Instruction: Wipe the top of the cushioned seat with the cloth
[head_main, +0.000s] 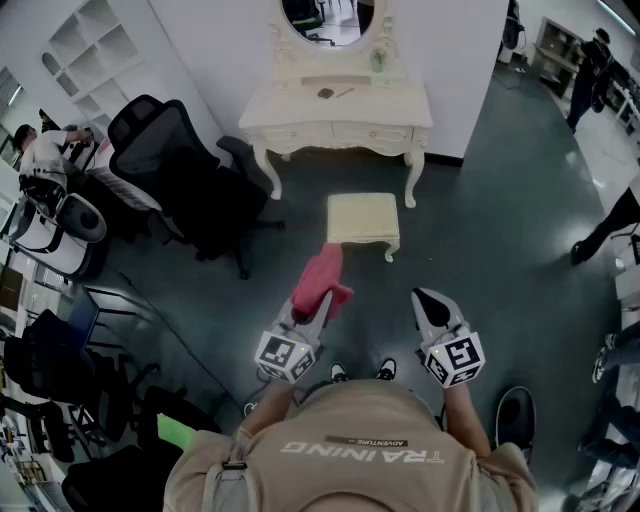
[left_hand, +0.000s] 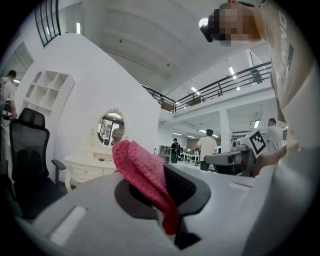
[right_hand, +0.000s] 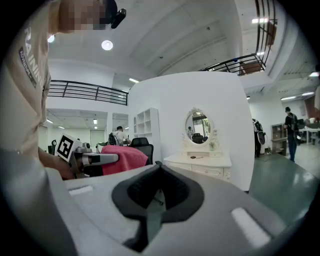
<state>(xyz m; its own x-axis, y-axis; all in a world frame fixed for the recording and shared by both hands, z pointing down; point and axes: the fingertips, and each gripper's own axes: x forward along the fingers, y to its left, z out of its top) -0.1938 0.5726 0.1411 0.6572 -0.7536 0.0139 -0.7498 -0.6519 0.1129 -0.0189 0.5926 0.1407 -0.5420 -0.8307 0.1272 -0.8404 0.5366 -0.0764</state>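
Note:
The cushioned seat (head_main: 363, 218) is a cream stool standing on the floor in front of me, before a white dressing table. My left gripper (head_main: 308, 312) is shut on a pink cloth (head_main: 319, 280), which reaches toward the stool's near left corner without lying on the cushion. In the left gripper view the cloth (left_hand: 142, 172) is pinched between the jaws. My right gripper (head_main: 430, 308) hovers to the right, short of the stool, shut with nothing in it (right_hand: 156, 197). The cloth (right_hand: 124, 158) also shows in the right gripper view.
A white dressing table (head_main: 337, 112) with an oval mirror stands behind the stool. A black office chair (head_main: 185, 175) is to the left. More chairs crowd the left side. People stand at the right edge (head_main: 600, 235).

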